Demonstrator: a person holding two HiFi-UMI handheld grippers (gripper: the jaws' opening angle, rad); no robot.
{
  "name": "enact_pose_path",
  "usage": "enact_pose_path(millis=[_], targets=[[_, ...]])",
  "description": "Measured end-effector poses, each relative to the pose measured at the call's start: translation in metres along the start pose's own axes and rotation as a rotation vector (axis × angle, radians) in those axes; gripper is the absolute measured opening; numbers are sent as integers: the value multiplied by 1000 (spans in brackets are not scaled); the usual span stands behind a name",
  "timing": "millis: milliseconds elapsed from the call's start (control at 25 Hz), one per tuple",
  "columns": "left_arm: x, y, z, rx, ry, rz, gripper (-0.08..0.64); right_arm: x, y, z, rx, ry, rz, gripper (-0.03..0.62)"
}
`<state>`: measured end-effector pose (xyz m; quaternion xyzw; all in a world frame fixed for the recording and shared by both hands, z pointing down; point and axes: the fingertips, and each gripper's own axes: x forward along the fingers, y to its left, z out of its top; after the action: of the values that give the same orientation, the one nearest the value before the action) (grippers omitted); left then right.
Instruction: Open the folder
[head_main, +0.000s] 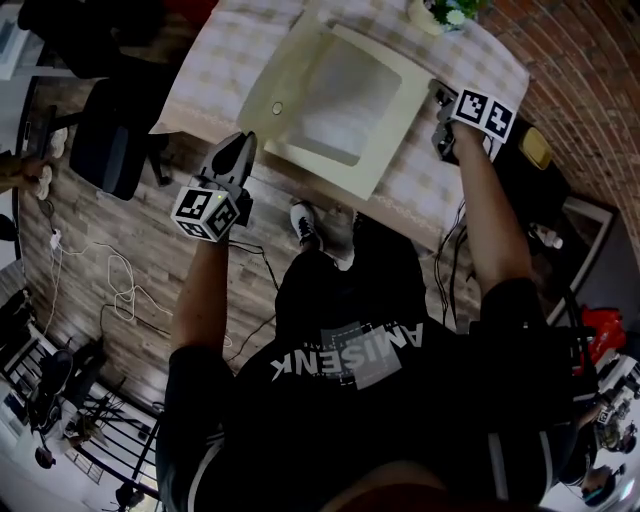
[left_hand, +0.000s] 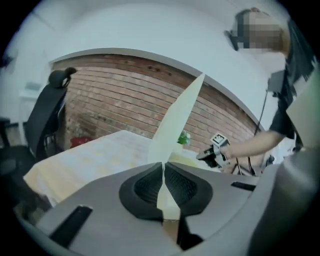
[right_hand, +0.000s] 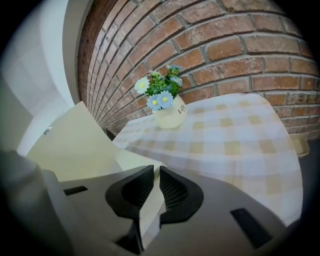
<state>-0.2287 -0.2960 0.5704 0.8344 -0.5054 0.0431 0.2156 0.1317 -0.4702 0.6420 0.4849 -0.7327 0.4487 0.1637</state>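
The left gripper (left_hand: 163, 175) is pinched shut on the thin edge of the cream folder's cover (left_hand: 177, 117), which stands up from the jaws in a narrow blade. The right gripper (right_hand: 155, 182) is clamped on a corner of the lower leaf, and the folder (head_main: 340, 100) lies half open on the checked tablecloth (right_hand: 235, 135). I judge the main risk to be the slick cover sliding out of so small a bite and falling shut. Pulling it sideways instead of swinging it about the spine could crease it. If the right corner hold gives, the whole folder may lift or drag the cloth towards the flower pot (right_hand: 169, 116) at the far edge. The black shirt (head_main: 350, 350) carries upside-down print that looks like "ANISENK". The pot bears a word starting "Li", the rest unclear.
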Motion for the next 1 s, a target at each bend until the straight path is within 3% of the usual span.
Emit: enact_pose_path(millis=[120, 480, 600, 680, 760, 1000], targets=[[-5, 26, 1, -162, -44, 61, 20, -1, 1, -1, -10, 3, -12, 67], [-6, 76, -22, -485, -86, 181, 21, 0, 1, 0, -12, 5, -31, 67], [-4, 92, -30, -543, -66, 242, 20, -1, 1, 1, -15, 4, -37, 67], [-2, 102, -38, -537, -24, 311, 21, -1, 2, 1, -16, 3, -39, 67], [0, 110, -47, -474, 39, 398, 23, -1, 2, 1, -15, 2, -40, 67], [1, 124, -64, -105, 235, 617, 123, -1, 1, 1, -22, 4, -43, 67]])
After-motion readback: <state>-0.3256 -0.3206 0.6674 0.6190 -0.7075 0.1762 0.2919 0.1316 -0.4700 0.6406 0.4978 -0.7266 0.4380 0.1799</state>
